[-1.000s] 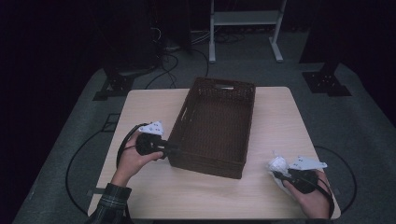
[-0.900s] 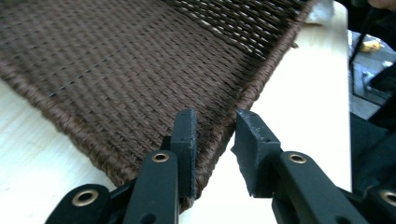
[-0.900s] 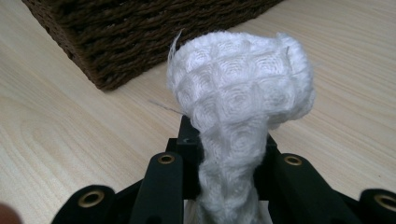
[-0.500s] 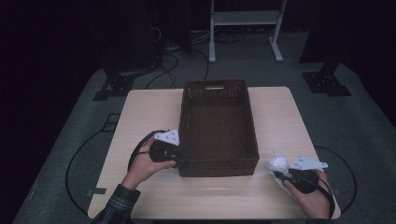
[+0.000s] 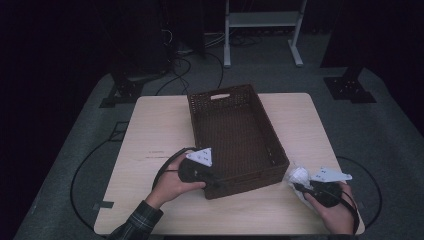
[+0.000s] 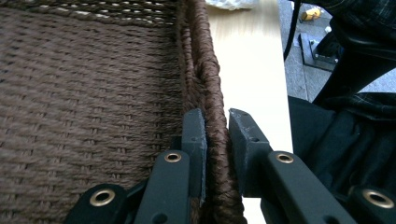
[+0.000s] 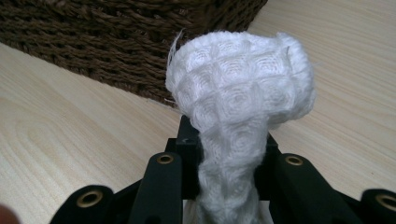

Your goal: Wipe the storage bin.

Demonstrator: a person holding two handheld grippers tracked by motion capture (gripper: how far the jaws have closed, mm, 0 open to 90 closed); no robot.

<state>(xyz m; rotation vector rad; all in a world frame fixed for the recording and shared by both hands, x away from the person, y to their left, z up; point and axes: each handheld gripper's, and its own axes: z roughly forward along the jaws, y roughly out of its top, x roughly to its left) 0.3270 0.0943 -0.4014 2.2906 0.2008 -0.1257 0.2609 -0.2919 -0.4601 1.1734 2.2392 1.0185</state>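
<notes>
- Nearest the person, the right gripper [image 5: 306, 186] rests at the near right corner of the tabletop [image 5: 150, 130]. Its fingers are clamped tight on a bunched white cloth [image 7: 240, 100], whose waffle-textured head bulges out above them. This hand has not shifted over the last second.
- The left gripper [image 5: 212, 183] holds the near wall of the brown wicker basket [image 5: 235, 135]. In the left gripper view one finger sits inside the rim and one outside, and they have just been closing onto the woven edge [image 6: 205, 74].
- Since a second ago the basket has swung round: it lay slanted with its near end toward the left, and now its near right corner sits just beside the cloth.
- My reading is that the basket has been brought within reach, so the cloth can go in next.
</notes>
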